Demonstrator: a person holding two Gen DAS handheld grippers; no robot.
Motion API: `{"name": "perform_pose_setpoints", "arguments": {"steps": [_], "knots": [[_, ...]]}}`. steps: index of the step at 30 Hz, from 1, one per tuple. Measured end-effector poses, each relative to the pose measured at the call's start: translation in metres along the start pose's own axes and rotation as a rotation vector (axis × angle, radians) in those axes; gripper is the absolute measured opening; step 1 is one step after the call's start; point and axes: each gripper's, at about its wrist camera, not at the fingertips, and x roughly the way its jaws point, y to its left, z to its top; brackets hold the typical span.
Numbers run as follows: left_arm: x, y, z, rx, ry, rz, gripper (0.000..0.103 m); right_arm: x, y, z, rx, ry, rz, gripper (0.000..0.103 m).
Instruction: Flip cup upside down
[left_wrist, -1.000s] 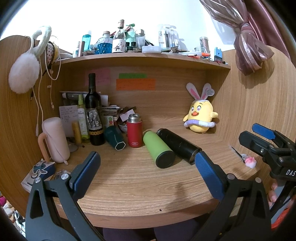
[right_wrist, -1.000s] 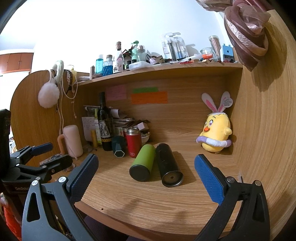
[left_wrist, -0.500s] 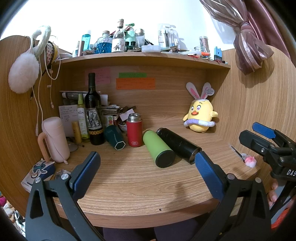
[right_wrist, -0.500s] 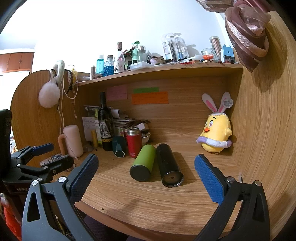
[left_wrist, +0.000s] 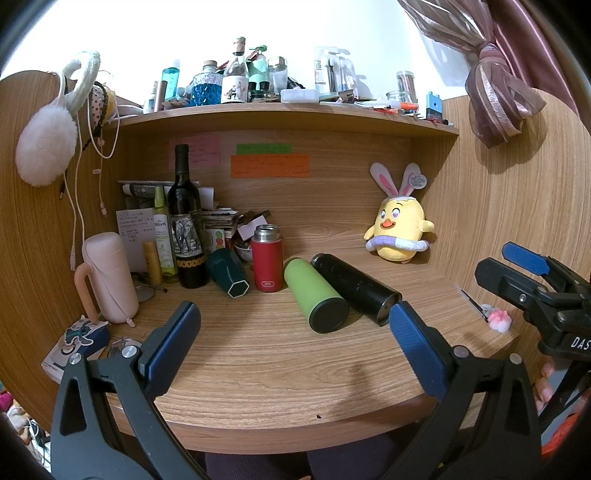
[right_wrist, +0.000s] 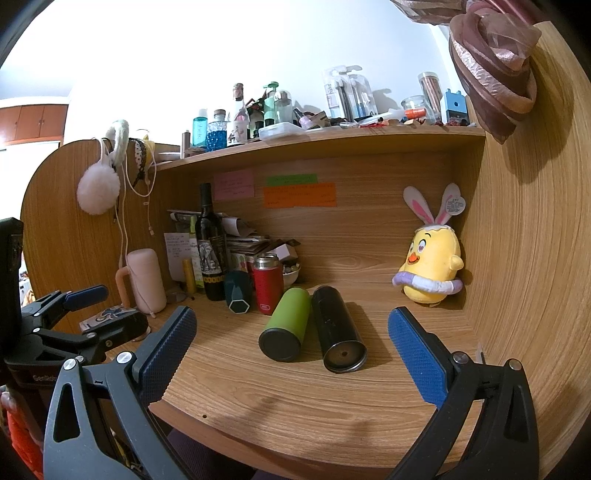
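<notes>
A green cup (left_wrist: 316, 294) (right_wrist: 286, 328) and a black cup (left_wrist: 356, 288) (right_wrist: 338, 328) lie on their sides next to each other in the middle of the wooden desk (left_wrist: 258, 362), bases toward me. A red flask (left_wrist: 266, 258) (right_wrist: 267, 282) stands upright behind them. A dark teal hexagonal cup (left_wrist: 228, 272) (right_wrist: 238, 295) lies tilted beside it. My left gripper (left_wrist: 293, 334) is open and empty, above the desk's front part. My right gripper (right_wrist: 291, 338) is open and empty, short of the cups. Each gripper shows at the edge of the other's view.
A wine bottle (left_wrist: 186, 221), small bottles and a pink pouch (left_wrist: 109, 277) stand at the back left. A yellow chick plush (left_wrist: 397, 229) sits at the back right corner. A shelf (left_wrist: 288, 110) crowded with bottles overhangs the desk. Wooden side walls close both sides.
</notes>
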Motion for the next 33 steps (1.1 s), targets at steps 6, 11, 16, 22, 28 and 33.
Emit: {"name": "perform_pose_setpoints", "arguments": {"steps": [6,11,16,22,28,33], "knots": [[0.008,-0.003,-0.004,-0.006,0.015,-0.011,0.103,0.003,-0.004,-0.001,0.001,0.009,-0.008,0.103],[0.033,0.002,0.002,-0.029,0.067,-0.03,0.103,0.012,-0.016,-0.007,0.026,0.031,-0.015,0.103],[0.103,0.017,0.014,-0.064,0.215,-0.087,0.103,0.029,-0.034,-0.019,0.06,0.073,-0.04,0.103],[0.204,0.026,0.022,-0.138,0.426,-0.147,0.103,0.053,-0.058,-0.032,0.111,0.139,-0.058,0.103],[0.264,0.009,0.027,-0.127,0.532,-0.175,0.103,0.071,-0.086,-0.045,0.174,0.196,-0.076,0.103],[0.298,0.001,0.026,-0.1,0.589,-0.137,0.094,0.076,-0.106,-0.053,0.23,0.223,-0.08,0.103]]}}
